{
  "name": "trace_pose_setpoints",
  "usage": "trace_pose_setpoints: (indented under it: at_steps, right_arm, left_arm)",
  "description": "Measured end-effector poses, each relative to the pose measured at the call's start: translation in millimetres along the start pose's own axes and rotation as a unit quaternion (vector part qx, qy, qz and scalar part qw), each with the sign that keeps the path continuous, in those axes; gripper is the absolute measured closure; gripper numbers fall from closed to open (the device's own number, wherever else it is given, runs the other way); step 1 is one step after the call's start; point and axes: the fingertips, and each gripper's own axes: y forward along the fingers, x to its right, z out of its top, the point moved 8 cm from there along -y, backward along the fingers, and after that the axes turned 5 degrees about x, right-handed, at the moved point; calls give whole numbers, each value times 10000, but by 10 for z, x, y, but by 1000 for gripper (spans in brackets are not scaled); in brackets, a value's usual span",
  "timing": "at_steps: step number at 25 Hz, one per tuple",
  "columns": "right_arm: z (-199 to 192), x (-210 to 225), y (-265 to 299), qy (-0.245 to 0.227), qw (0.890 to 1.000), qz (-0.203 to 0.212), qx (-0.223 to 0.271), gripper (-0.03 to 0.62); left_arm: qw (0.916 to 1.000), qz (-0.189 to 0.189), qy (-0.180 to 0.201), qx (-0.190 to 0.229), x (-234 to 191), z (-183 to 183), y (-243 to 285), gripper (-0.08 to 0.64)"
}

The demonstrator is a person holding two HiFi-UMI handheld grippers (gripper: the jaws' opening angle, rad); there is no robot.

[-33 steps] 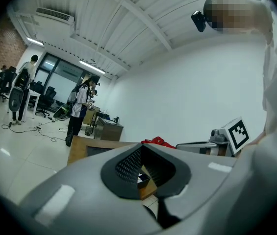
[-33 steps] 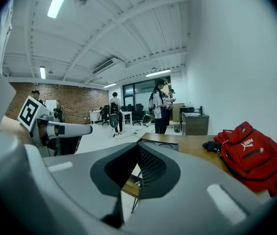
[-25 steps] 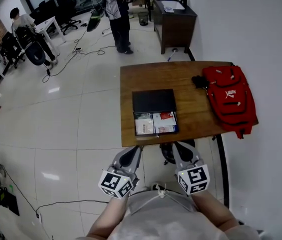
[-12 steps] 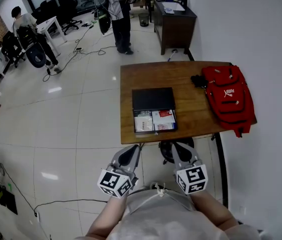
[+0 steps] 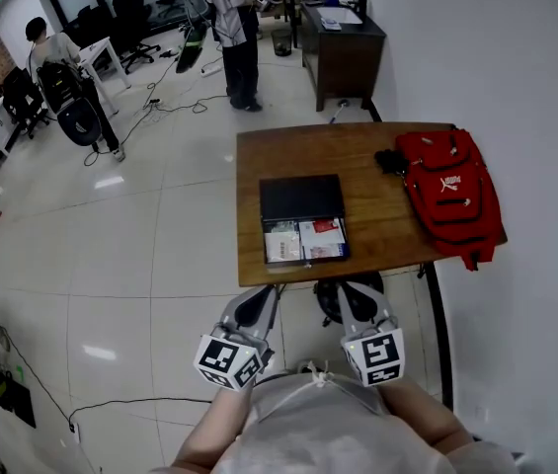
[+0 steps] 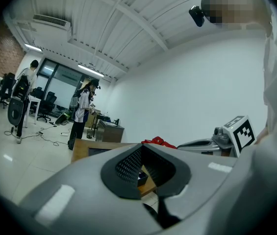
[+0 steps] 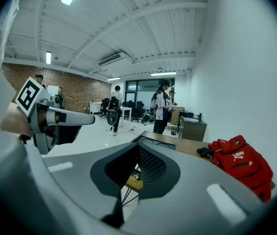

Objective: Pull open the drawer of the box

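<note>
Centre of the frame, ahead of you: a flat black box [image 5: 303, 197], its drawer [image 5: 305, 256] pulled toward you, papers [image 5: 284, 242] inside.

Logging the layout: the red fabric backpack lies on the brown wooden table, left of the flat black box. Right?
No: the head view shows the red fabric backpack on the brown wooden table right of the flat black box.
</note>
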Motion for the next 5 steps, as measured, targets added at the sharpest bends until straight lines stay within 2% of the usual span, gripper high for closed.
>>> trace_pose_setpoints:
  at_steps: [5]
  right_arm:
    - [66, 1, 13, -20, 9999, 60, 97, 586]
  left_arm:
    - [9997, -147, 164, 78, 48, 47, 5, 554]
